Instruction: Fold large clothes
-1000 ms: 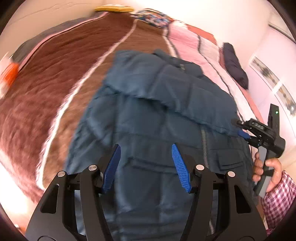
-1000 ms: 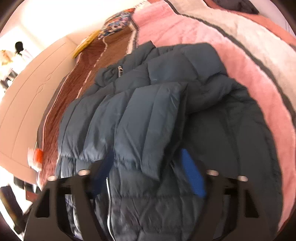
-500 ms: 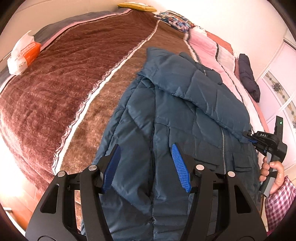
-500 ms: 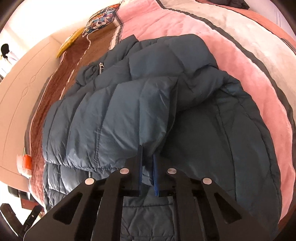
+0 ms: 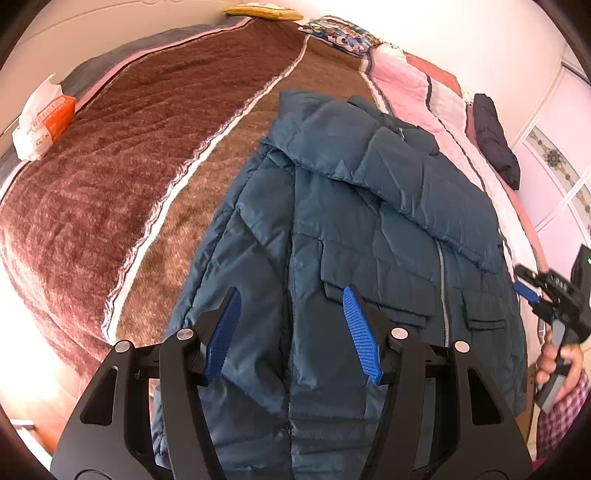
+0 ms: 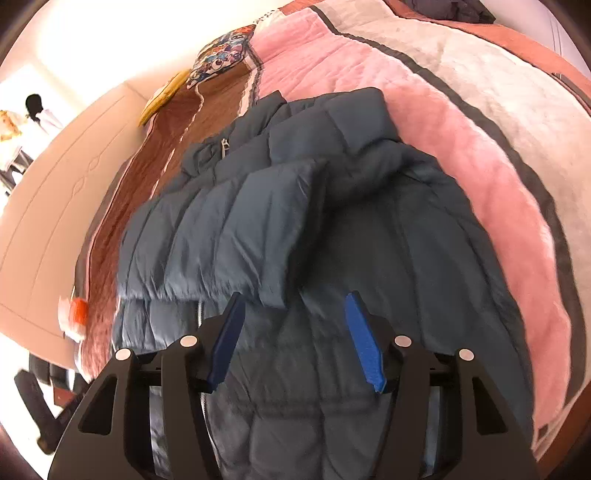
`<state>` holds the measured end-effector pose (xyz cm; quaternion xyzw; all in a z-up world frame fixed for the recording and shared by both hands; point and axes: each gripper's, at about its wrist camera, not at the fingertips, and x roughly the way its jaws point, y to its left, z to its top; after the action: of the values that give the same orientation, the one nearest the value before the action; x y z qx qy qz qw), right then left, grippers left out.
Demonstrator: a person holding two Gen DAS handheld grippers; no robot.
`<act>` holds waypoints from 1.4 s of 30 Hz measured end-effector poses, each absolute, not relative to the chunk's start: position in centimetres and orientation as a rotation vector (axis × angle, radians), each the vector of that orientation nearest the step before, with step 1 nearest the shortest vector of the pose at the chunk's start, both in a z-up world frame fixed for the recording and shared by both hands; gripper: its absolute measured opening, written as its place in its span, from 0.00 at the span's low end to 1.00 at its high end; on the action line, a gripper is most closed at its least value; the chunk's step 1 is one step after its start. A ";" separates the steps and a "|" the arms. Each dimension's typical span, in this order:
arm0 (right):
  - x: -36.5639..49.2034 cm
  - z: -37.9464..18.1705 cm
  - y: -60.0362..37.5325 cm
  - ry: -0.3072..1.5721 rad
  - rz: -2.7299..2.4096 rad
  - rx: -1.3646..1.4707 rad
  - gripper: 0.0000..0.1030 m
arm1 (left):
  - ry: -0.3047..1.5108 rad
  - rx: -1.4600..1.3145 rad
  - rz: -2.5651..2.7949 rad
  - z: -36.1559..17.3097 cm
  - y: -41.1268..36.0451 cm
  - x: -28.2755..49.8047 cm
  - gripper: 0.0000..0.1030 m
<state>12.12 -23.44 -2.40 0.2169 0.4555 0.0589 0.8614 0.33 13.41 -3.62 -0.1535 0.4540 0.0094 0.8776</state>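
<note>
A dark blue puffer jacket (image 5: 369,221) lies front-up and zipped on the bed. One sleeve (image 6: 229,236) is folded across its chest. My left gripper (image 5: 291,325) hovers open over the jacket's lower part, nothing pinched between its blue pads. My right gripper (image 6: 293,332) has its jaws opening, just behind the sleeve's cuff edge and not pressing on it. In the left wrist view the right gripper (image 5: 532,291) shows at the jacket's right edge, held by a hand (image 5: 561,365) with a checked sleeve.
The bed carries a brown plush blanket (image 5: 129,166) and a pink and white one (image 6: 461,129). An orange tissue pack (image 5: 44,118) sits at the far left. A dark garment (image 5: 495,144) lies at the far right and a patterned pillow (image 5: 343,35) at the head.
Half a second ago my right gripper was shut on the sleeve's cuff; now it stands open and has drawn back, with the sleeve lying across the jacket. The left gripper stays open.
</note>
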 end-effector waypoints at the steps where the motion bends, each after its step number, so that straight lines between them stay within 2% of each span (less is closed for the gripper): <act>1: 11.3 -2.4 -23.7 0.956 0.123 0.442 0.55 | 0.951 -0.319 0.021 -3.6 13.4 0.3 0.56; 9: 5.3 -3.1 -25.3 0.988 0.091 0.314 0.58 | 0.987 -0.282 0.044 -3.9 13.8 -0.6 0.61; 21: -0.4 -4.7 -28.6 1.098 0.036 0.244 0.62 | 1.064 -0.237 0.087 -5.1 16.1 -3.6 0.61; 28: -2.1 -5.4 -29.8 1.132 0.051 0.298 0.62 | 1.131 -0.275 0.067 -6.3 17.5 -5.4 0.62; 35: -3.4 -5.3 -31.2 1.135 0.040 0.366 0.70 | 1.165 -0.399 0.014 -7.4 18.2 -7.1 0.63; 42: -4.5 -6.6 -33.5 1.173 0.040 0.508 0.70 | 1.194 -0.503 -0.036 -8.4 18.2 -7.5 0.65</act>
<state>-4.49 -33.52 -6.64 0.2372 0.5473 0.0188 0.8024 -7.50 18.20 -8.37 -0.2343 0.5562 -0.0166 0.7972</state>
